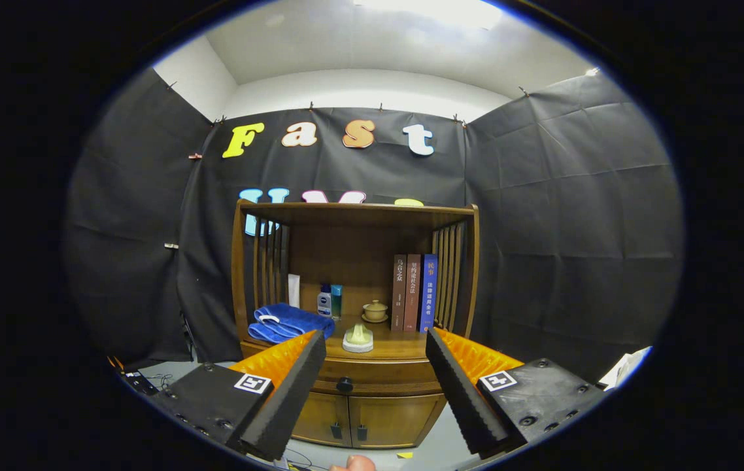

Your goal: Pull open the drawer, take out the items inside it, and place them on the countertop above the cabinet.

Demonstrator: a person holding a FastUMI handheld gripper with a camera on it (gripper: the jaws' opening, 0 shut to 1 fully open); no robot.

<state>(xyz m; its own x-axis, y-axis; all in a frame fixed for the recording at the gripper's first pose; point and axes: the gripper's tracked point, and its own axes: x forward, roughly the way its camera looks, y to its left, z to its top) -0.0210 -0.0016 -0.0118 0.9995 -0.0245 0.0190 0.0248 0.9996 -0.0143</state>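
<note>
1. Black cloth walls (pixel 555 196) close the booth on three sides under a white ceiling (pixel 372 46); a grey floor (pixel 434 448) runs beneath my gripper view.
2. Against the back wall stands a wooden cabinet (pixel 355 327) with slatted sides and a flat roof board; its countertop (pixel 391 347), which serves as the table for this job, sits under that roof.
3. On the table, from left to right: a white tube (pixel 293 290) upright at the back; a folded blue towel (pixel 288 322) near the front left; a small white-and-blue bottle (pixel 324 300) and a teal bottle (pixel 337 301) just beside each other; a small lidded clay pot (pixel 375 310) on a saucer; three books (pixel 413 292) standing upright, two brown and one blue.
4. Nearer the front edge, between the towel and the books, rests a pale green piece on a round white base (pixel 358 339).
5. Below the table lies the drawer (pixel 378 379), closed flush, with a dark round knob (pixel 344 384) at its middle; under it are two cupboard doors (pixel 359 418) with small dark handles.
6. My hand-held gripper (pixel 375 392) is released, its fingers spread wide and grasping nothing; the knob lies between them and beyond their tips, well apart from either finger.
7. Some dark cables (pixel 150 381) lie on the floor left of the cabinet; something white (pixel 624 369) shows at the far right; a fingertip (pixel 355 464) of my own peeks in below the fingers.
</note>
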